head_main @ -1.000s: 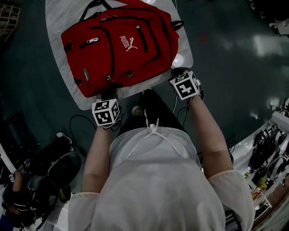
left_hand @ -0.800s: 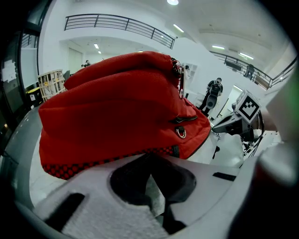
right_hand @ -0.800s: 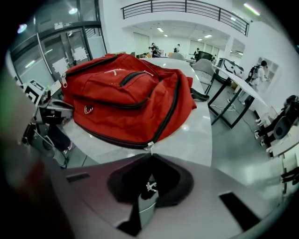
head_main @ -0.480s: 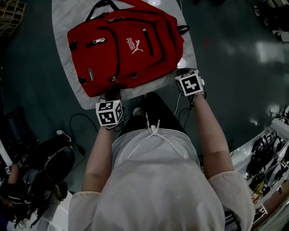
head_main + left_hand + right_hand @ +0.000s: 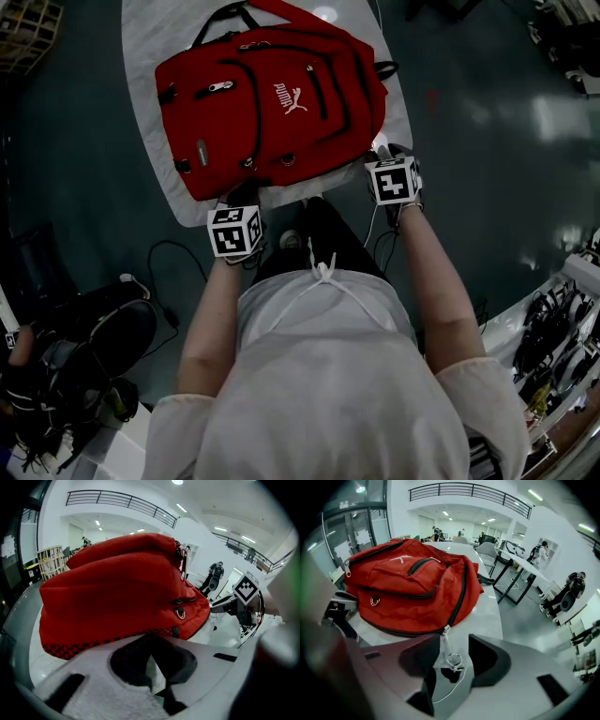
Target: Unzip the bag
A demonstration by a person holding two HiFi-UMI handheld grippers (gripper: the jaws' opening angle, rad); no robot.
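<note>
Red backpack (image 5: 272,103) flat on the table (image 5: 155,28), its bottom along the near edge. Left gripper (image 5: 151,637): jaws closed on the backpack's bottom edge. Right gripper (image 5: 454,639), at the near right corner: jaws just opened and apart, zipper pull (image 5: 453,659) lying unpressed between them.

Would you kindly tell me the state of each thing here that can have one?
backpack: lying on the table, main zip looks closed.
zipper pull: loose between the open jaws, ungripped.
right gripper: open, jaws have just been opening.
left gripper: shut on the backpack's lower edge.
</note>
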